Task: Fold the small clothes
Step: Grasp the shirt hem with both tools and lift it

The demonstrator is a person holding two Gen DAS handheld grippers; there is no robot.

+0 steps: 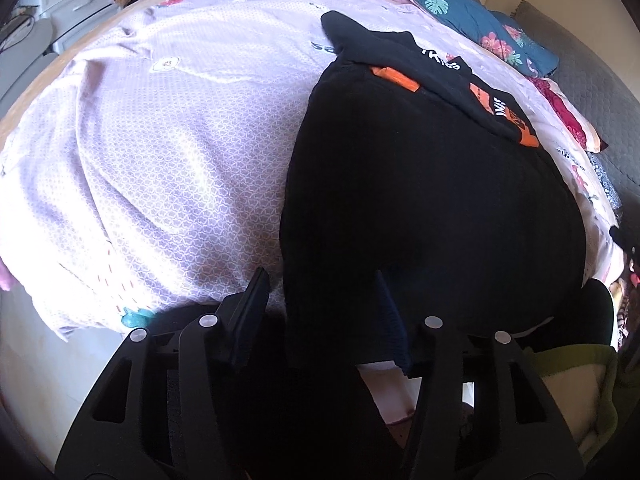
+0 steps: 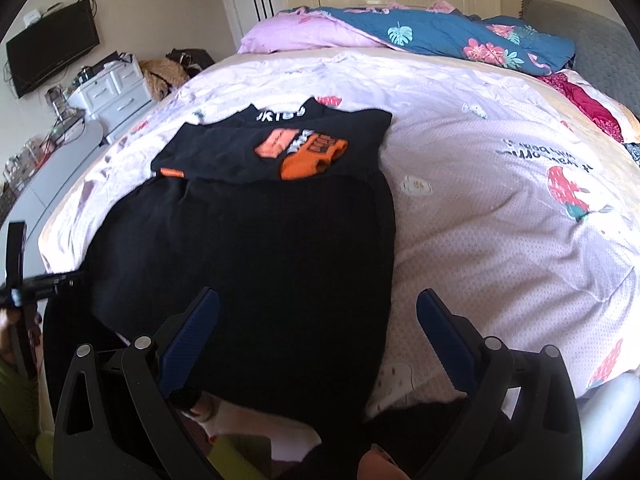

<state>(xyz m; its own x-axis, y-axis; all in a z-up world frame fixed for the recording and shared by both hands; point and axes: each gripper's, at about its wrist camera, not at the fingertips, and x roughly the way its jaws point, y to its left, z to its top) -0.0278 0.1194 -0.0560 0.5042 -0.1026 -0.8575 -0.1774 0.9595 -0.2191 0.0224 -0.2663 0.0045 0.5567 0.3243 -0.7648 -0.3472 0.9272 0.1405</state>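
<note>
A small black garment (image 2: 256,248) with an orange print (image 2: 312,156) lies flat on the bed; its near hem hangs over the bed's front edge. It also shows in the left wrist view (image 1: 432,200). My left gripper (image 1: 320,300) is open, its fingers either side of the garment's near left edge. My right gripper (image 2: 318,316) is open, its jaws wide either side of the garment's near right part. Part of the left gripper (image 2: 24,280) shows at the left edge of the right wrist view.
The bed has a pale lilac sheet (image 2: 480,208) with strawberry prints. A blue floral quilt (image 2: 440,36) and a pink blanket (image 2: 288,32) lie at the far end. White drawers (image 2: 112,88) and a TV (image 2: 48,52) stand left of the bed.
</note>
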